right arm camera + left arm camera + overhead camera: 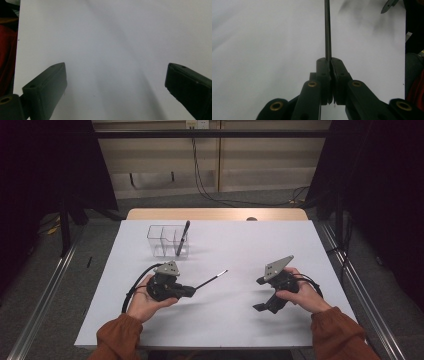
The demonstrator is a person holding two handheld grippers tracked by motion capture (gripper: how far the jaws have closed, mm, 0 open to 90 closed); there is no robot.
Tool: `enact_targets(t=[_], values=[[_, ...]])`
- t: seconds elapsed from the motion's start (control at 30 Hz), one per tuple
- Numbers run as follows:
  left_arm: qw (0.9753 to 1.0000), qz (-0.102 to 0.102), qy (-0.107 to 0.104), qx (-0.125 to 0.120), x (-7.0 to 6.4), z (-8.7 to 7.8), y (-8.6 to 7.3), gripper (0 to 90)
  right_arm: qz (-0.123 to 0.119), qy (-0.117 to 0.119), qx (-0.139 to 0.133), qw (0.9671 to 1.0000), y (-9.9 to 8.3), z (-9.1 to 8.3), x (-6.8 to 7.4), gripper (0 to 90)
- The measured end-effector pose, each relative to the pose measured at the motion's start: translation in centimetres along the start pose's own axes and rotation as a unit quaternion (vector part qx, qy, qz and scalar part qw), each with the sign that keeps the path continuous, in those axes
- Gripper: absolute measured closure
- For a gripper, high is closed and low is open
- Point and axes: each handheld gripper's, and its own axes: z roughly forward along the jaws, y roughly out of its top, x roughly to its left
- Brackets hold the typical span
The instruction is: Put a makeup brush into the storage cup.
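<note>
My left gripper is shut on a thin dark pen, which sticks out to the right just above the white table top. In the left gripper view the pen runs straight up from between the closed jaws of that gripper. A clear plastic organiser with several compartments stands at the back left of the table, and a second dark pen leans in its right compartment. My right gripper stands open over the right side of the table. Nothing lies between the jaws of the right gripper.
The white table top has a wooden strip along its far edge. Metal rails run along both sides of the table. Cables hang down the back wall.
</note>
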Motion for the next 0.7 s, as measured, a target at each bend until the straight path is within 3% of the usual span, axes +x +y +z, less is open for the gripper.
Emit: enact_targets(t=[0.23, 0.37, 0.5, 0.63, 0.7], values=[[0.9996, 0.006, -0.001, -0.026, -0.1, -0.1, -0.2, 85.7, 0.016, -0.006, -0.027, 0.9995, -0.4, 0.3, 0.3, 4.4], [0.9992, 0.009, 0.012, -0.036, -0.1, 0.1, -0.5, 85.6, 0.023, 0.0, -0.04, 0.9989, -0.5, 0.3, 0.6, 5.0], [0.9983, 0.009, 0.012, -0.056, -0.1, 0.1, -0.5, 85.6, 0.024, -0.01, -0.069, 0.9973, -0.4, 0.1, 1.0, 4.9], [0.9968, 0.007, 0.008, -0.079, -0.3, 0.1, -0.4, 85.6, 0.022, -0.021, -0.081, 0.9962, -0.8, 0.3, 1.3, 4.4], [0.9965, 0.016, 0.01, -0.082, -0.5, 0.3, -0.4, 85.6, 0.035, -0.011, -0.086, 0.9956, -1.0, 0.4, 1.2, 4.6]])
